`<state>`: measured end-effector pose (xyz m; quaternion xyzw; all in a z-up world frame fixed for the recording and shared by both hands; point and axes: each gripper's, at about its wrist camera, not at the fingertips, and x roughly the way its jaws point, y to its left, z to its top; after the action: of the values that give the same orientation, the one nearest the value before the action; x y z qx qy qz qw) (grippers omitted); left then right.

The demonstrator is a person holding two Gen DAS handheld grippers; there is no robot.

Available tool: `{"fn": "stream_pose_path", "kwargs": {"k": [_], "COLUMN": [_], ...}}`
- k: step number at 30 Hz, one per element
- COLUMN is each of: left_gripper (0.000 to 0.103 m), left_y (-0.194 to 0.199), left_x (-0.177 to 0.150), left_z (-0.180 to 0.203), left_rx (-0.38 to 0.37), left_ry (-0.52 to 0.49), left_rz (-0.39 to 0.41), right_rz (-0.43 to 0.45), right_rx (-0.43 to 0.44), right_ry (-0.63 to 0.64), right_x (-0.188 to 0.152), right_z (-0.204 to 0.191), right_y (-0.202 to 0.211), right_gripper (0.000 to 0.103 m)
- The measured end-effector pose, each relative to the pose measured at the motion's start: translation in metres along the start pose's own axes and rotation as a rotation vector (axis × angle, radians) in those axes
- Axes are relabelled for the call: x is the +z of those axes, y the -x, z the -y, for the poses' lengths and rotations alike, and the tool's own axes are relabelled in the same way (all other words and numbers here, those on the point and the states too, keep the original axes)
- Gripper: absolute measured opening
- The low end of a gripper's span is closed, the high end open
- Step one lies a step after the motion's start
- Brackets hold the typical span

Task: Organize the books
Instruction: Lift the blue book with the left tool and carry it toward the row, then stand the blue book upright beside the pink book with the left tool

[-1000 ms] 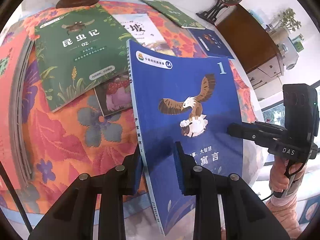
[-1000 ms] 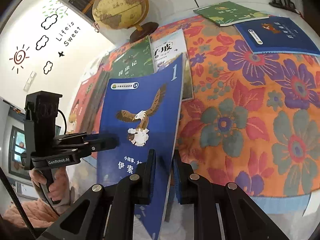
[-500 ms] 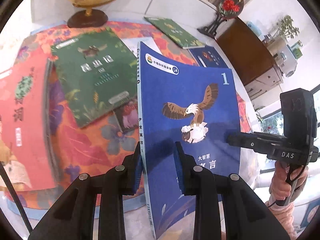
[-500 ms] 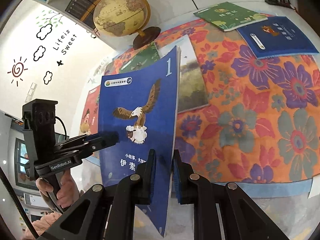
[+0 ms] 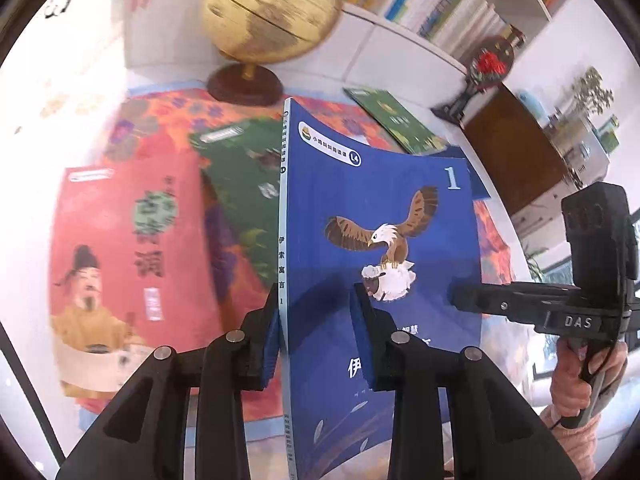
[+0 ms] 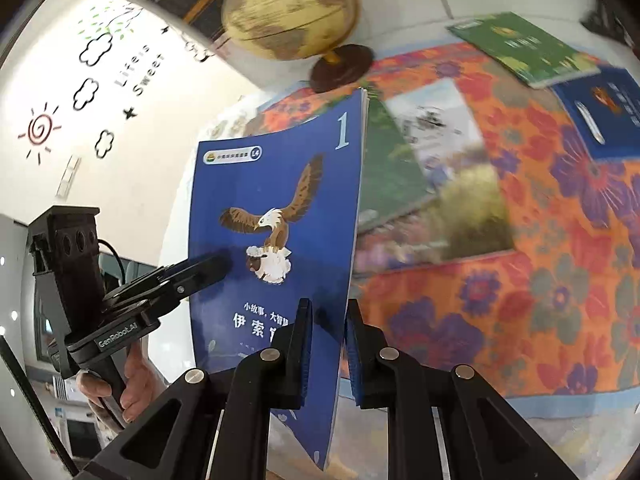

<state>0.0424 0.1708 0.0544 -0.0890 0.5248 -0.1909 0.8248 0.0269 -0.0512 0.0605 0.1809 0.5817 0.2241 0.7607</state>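
Blue book hides red book from right wrist

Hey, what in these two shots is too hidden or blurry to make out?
- Left wrist view: the blue eagle book covers the tablecloth behind it; the red book is motion-blurred.
- Right wrist view: the white book has unreadable, smeared print.
- Both views: the blue book's bottom edge is cut off.

Left gripper: black angular arms, blue pads, round silver screws; white "GenRobot.AI" lettering and black cable at its handle | Right gripper: matching black arms, blue pads, silver screws; boxy black camera housing, white "DAS" lettering | Person: fuzzy pink sleeve at the right wrist
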Motion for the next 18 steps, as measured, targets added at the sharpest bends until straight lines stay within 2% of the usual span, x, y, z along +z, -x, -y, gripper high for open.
{"fn": "stream_pose_path", "kwargs": {"k": [10, 18], "left_gripper": [0.029, 0.029], "left_y": [0.031, 0.040], "left_x": [0.004, 0.007], "left_z": [-0.057, -0.105], "left_rx": [0.038, 0.071], "left_ry": [0.073, 0.138], "left_rz": [0.063, 0.098], "right_rz": [-0.058, -0.079], "right_rx": [-0.007, -0.013], "right_ry": [0.080, 0.130], "right_x": [0.028, 0.052], "right_z": [-0.055, -0.093], "right_y": [-0.047, -0.088], "right_gripper": [0.016, 0.016]}}
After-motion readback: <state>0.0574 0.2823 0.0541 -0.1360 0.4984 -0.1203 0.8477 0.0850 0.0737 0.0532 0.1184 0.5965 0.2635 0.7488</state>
